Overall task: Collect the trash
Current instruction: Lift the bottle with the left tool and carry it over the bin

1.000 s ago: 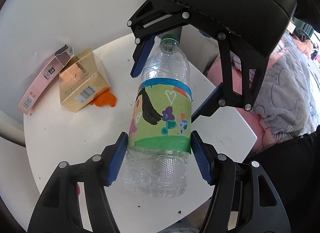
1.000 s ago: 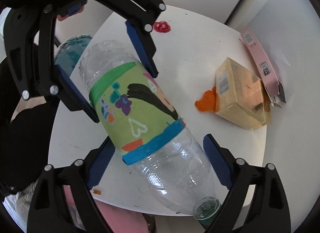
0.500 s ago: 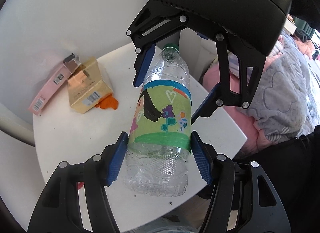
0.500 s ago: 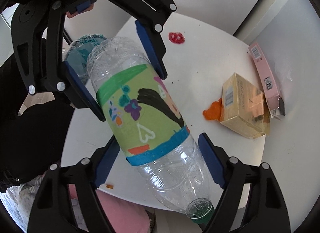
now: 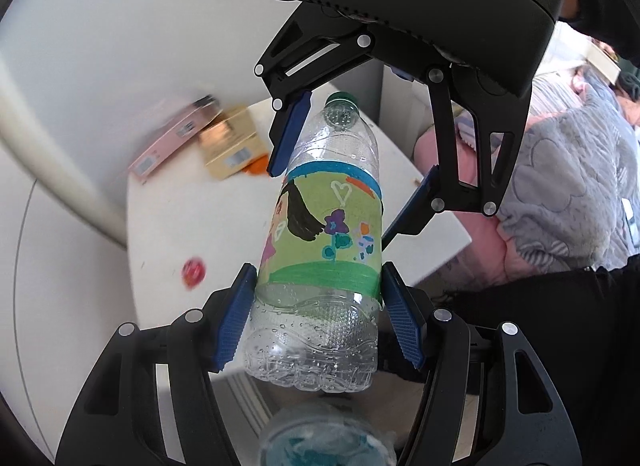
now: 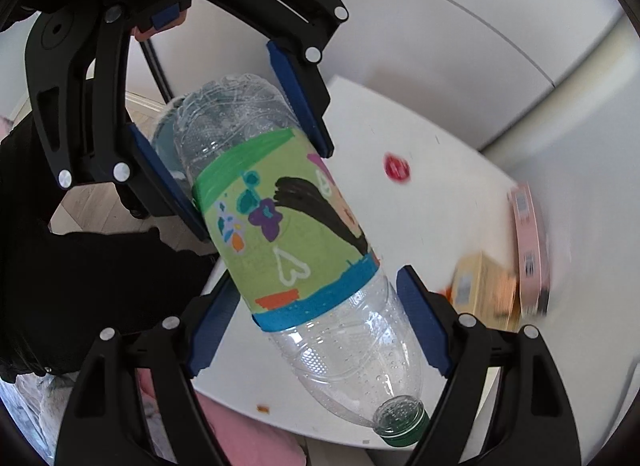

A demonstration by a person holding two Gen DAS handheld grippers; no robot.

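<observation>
A clear plastic bottle [image 5: 320,250] with a green drawn label and green cap is held in the air above the white table [image 5: 192,225]. My left gripper [image 5: 318,322] is shut on its lower body. My right gripper [image 6: 316,330] is shut on its upper body near the blue band; the bottle [image 6: 296,242] lies slanted, cap toward the bottom right. Each gripper shows in the other's view, the right gripper [image 5: 344,181] and the left gripper [image 6: 236,149]. A gold box [image 5: 232,141], a pink box [image 5: 172,141], an orange scrap [image 5: 256,167] and a red cap [image 5: 193,272] lie on the table.
A round bin with a blue-green liner [image 5: 324,442] shows blurred just below the bottle's base. A grey and pink quilt [image 5: 560,201] lies beyond the table's right edge. White wall panels stand behind the table. The boxes [image 6: 500,278] sit by the wall.
Both grippers have lifted the bottle and pulled it back from the table; the table and boxes look smaller and farther. The bin has come into view under the bottle.
</observation>
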